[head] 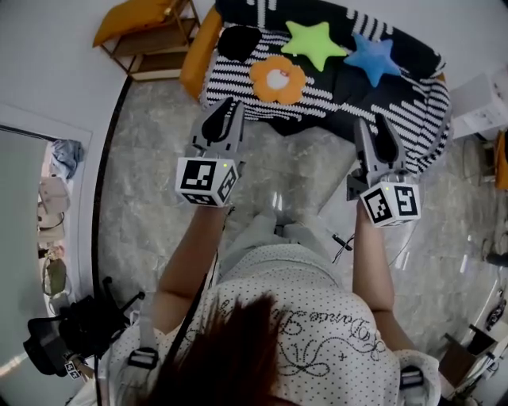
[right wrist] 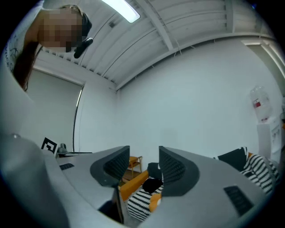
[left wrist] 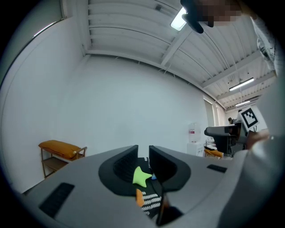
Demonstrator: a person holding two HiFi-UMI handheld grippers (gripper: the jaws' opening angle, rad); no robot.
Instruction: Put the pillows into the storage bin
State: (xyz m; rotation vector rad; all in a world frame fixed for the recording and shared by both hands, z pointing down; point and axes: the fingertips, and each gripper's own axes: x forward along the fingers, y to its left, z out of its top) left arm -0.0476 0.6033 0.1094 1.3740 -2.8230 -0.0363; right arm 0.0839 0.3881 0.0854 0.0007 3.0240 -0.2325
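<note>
Colours as observed. Green star pillow (head: 315, 44): bright lime. Blue star pillow (head: 373, 57): mid blue. Flower pillow (head: 278, 78): orange petals, white centre. Black pillow (head: 238, 41): plain, no pattern. Cover (head: 333, 99): black and white in broken horizontal stripes. Sofa edge (head: 197, 59): orange-yellow. Cushion (head: 131, 17): the same orange, on a brown wooden rack (head: 159, 49). Floor (head: 151, 143): pale grey with marbled veining. Left gripper (head: 228, 103) and right gripper (head: 375, 121): dark grey jaws on lighter grey bodies, with white cubes bearing black square markers. Person's top (head: 317, 309): white with small dark dots and dark looping script. Wall (left wrist: 133, 102): white.
</note>
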